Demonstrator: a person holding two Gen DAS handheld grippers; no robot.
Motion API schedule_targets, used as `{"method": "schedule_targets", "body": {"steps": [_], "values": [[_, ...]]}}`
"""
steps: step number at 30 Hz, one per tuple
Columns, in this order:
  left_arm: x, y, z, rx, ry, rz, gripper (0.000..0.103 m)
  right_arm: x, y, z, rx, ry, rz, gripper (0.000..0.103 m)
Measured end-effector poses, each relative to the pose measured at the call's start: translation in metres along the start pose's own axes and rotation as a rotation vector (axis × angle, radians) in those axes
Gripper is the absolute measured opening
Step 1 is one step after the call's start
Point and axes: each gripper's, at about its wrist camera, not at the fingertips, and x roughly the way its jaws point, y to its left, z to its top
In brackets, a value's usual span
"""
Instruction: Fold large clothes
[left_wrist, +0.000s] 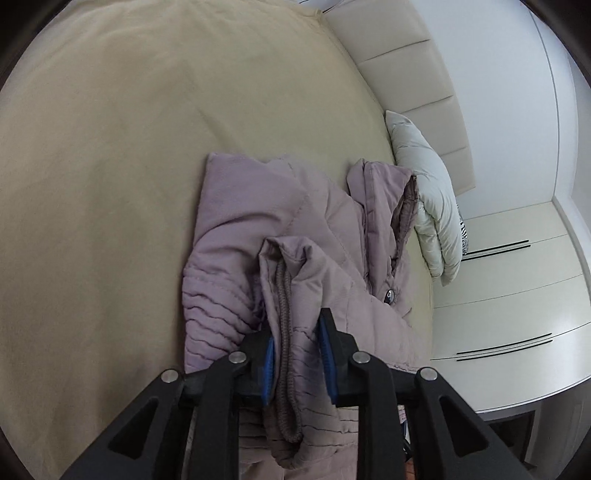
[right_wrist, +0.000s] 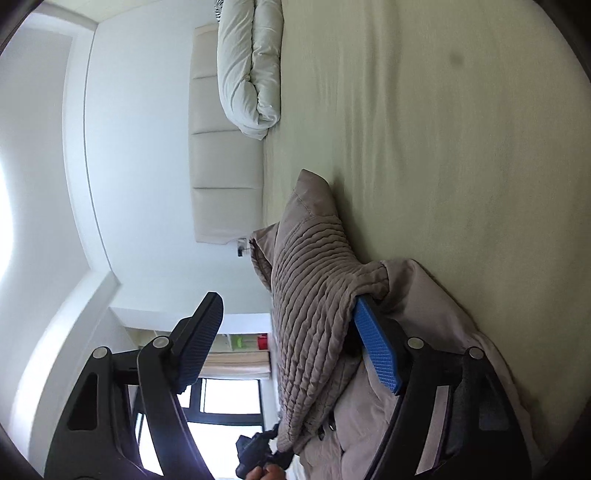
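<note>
A mauve puffer jacket (left_wrist: 295, 221) lies crumpled on the beige bed (left_wrist: 110, 184). My left gripper (left_wrist: 297, 350) points down at it, its blue pads touching both sides of a sleeve with a ribbed knit cuff (left_wrist: 286, 369); the sleeve rests on the jacket's body. In the right wrist view, rolled sideways, the jacket (right_wrist: 314, 314) rises as a quilted fold. My right gripper (right_wrist: 288, 299) stands wide open. One blue-padded finger (right_wrist: 376, 350) is tucked under the fold, and the other finger (right_wrist: 199, 339) is out in the air, clear of the cloth.
A folded white duvet (left_wrist: 432, 206) (right_wrist: 251, 70) lies against the padded headboard (left_wrist: 406, 74) (right_wrist: 225, 147). White drawers (left_wrist: 517, 295) stand beside the bed. A person's hand (right_wrist: 266, 472) shows at the bottom edge. A window (right_wrist: 229, 398) is behind. Bare sheet (right_wrist: 461, 147) spreads beyond the jacket.
</note>
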Motion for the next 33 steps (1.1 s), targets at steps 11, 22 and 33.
{"method": "schedule_targets", "body": {"steps": [11, 22, 33], "values": [[-0.061, -0.053, -0.008, 0.258, -0.183, 0.163, 0.037, -0.005, 0.11, -0.009, -0.419, 0.07, -0.117, 0.073], [0.051, -0.083, -0.029, 0.505, -0.084, 0.323, 0.023, 0.11, 0.087, -0.007, -0.519, 0.251, -0.384, 0.064], [0.019, -0.118, -0.048, 0.622, -0.196, 0.298, 0.032, 0.09, 0.094, -0.018, -0.686, 0.179, -0.307, 0.052]]}}
